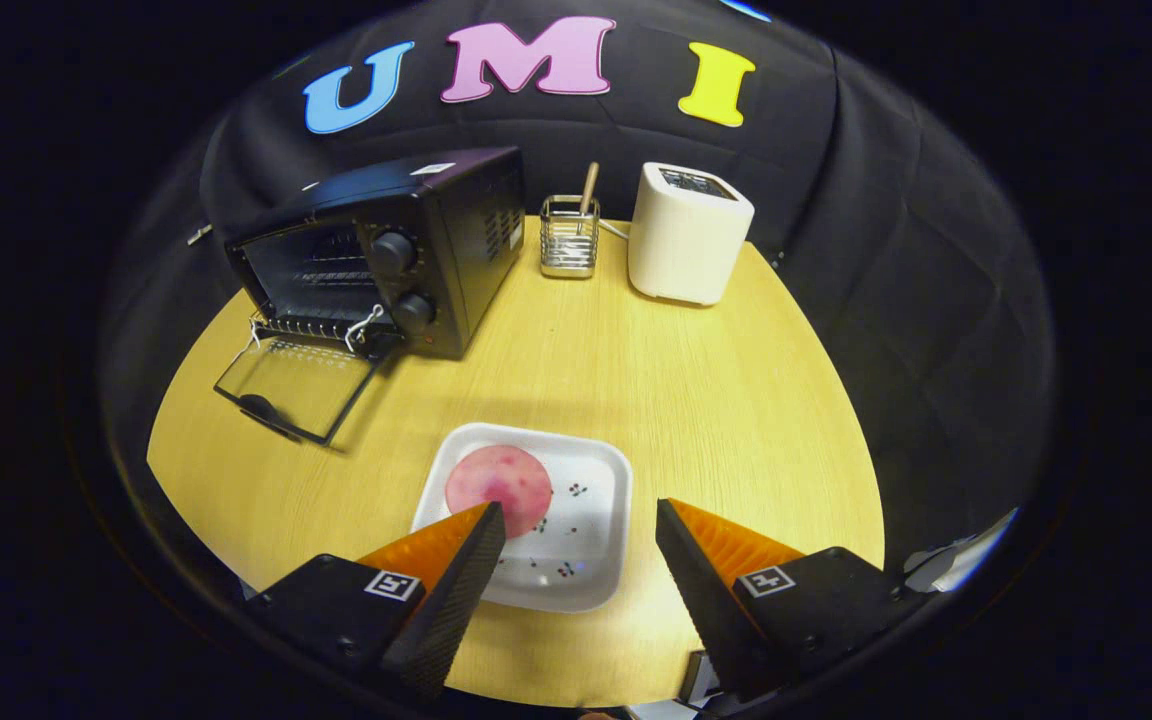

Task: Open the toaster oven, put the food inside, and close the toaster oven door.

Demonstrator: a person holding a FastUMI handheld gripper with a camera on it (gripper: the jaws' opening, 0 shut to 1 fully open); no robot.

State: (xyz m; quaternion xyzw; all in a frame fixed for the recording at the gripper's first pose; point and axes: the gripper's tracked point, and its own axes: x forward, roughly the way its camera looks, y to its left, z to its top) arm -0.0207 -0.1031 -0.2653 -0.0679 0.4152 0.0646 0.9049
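**Oven door down, food on its tray ahead of spread fingers**

While the toaster oven [406,250] stands at the far left of the round wooden bench [696,400], its glass door [291,385] is seen folded down flat onto the bench surface, the dark handle at the door's near edge. The wire rack inside the cavity can be made out, and two round knobs [403,282] are stacked on the panel at the oven's right side.

Just right of the oven, a small wire holder [568,238] is placed near the back of the bench, with a wooden stick standing in it. Further right, well apart from the oven, a white toaster [688,232] is set.

Nearer, a white square tray [586,510] (speckled with small dark marks) is laid on the bench, and a round pink slice of food [498,487] is seen lying on its left part.

The gripper [578,525] is held above the tray's near half, its fingers [466,555] spread wide apart with nothing gripped between them. The left fingertip overlaps the near edge of the food slice in the view; whether contact is made cannot be told. The right fingertip is held beside the tray's right edge.
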